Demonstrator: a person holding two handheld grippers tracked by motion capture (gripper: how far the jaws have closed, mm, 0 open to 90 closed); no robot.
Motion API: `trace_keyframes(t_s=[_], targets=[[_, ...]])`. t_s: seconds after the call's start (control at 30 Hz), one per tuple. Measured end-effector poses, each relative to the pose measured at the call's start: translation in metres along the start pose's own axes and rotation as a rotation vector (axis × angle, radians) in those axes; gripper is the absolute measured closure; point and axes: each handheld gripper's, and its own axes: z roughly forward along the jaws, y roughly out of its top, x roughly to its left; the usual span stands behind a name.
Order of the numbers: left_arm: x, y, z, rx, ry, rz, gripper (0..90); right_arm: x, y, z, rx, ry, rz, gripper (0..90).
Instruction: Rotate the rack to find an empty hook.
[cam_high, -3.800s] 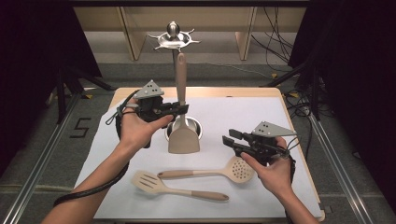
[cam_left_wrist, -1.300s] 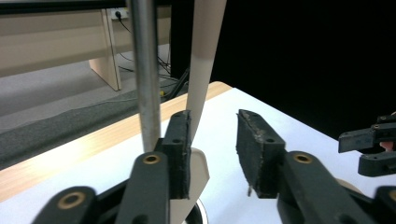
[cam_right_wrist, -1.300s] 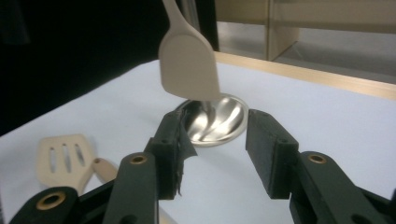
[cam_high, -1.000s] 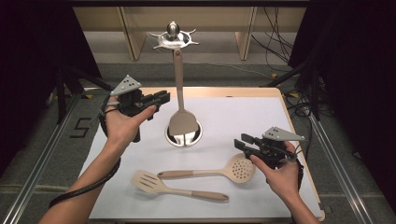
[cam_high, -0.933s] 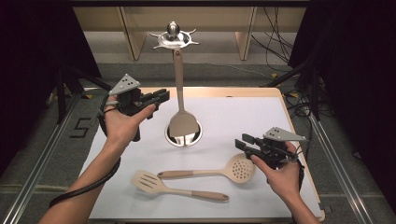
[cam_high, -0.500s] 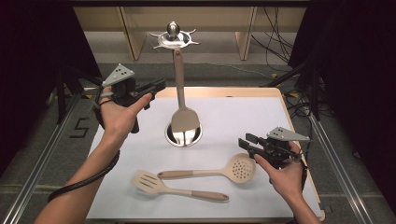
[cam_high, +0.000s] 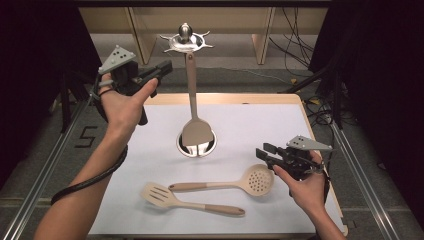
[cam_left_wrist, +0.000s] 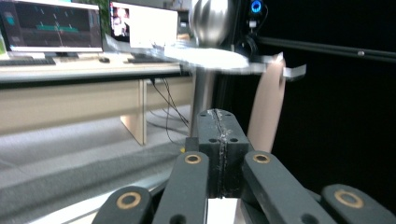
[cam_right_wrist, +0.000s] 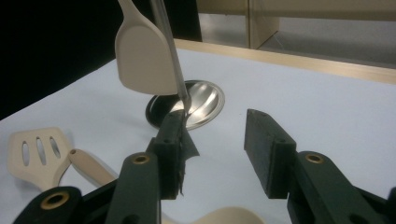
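The table (cam_high: 320, 125) carries a metal stand (cam_high: 185, 42) with one spatula (cam_high: 192, 100) already hanging upright from its top ring. In front of the stand's base lie a skimmer (cam_high: 235, 184) and a slotted turner (cam_high: 190, 200), both with their long axes running left to right. The right tool (cam_high: 266, 152) hovers just beside the skimmer's round head, jaws fairly wide and empty, so it is the nearer one. The left tool (cam_high: 161, 70), jaws pressed together and empty, is raised beside the stand's top.
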Motion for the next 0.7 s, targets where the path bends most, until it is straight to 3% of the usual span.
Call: trace_keyframes(t_s=[0.07,0.1,0.2,0.23,0.27,0.33,0.37,0.4,0.5,0.53,0.57,0.7], targets=[[0.001,0.005,0.0,-0.009,0.008,0.004,89.0,0.001,0.001,0.002,-0.015,0.006,0.0,59.5],[0.001,0.006,0.001,-0.012,0.009,0.008,89.0,0.004,0.0,0.003,-0.019,0.012,0.037,59.5],[0.001,0.009,0.003,-0.02,0.011,0.007,89.0,0.003,0.0,0.004,-0.016,0.016,-0.009,59.5],[0.0,0.01,0.004,-0.029,0.015,0.015,89.1,0.007,0.0,0.003,-0.008,0.018,0.029,59.5],[0.0,0.012,0.004,-0.042,0.013,0.05,89.1,0.005,0.0,0.003,-0.01,0.015,-0.002,59.5],[-0.002,0.014,0.004,-0.052,0.013,0.054,89.0,0.006,0.001,0.002,-0.01,0.021,0.008,59.5],[-0.002,0.015,0.004,-0.049,0.015,0.053,89.1,0.008,0.0,0.002,-0.002,0.028,0.043,59.5],[-0.004,0.015,0.004,-0.031,0.024,0.027,89.1,0.009,0.0,0.002,-0.005,0.028,0.049,59.5],[-0.001,0.017,0.005,-0.037,0.025,0.056,89.1,0.007,-0.001,0.004,-0.011,0.023,0.025,59.5],[-0.001,0.017,0.005,-0.033,0.03,0.037,89.1,0.007,-0.001,0.004,-0.011,0.023,0.025,59.5],[0.0,0.018,0.006,-0.033,0.042,0.046,89.2,0.008,-0.001,0.002,0.014,0.018,0.028,59.5],[0.007,0.019,0.008,-0.037,0.069,0.044,89.2,0.008,-0.001,0.005,0.007,0.032,0.038,59.5]])
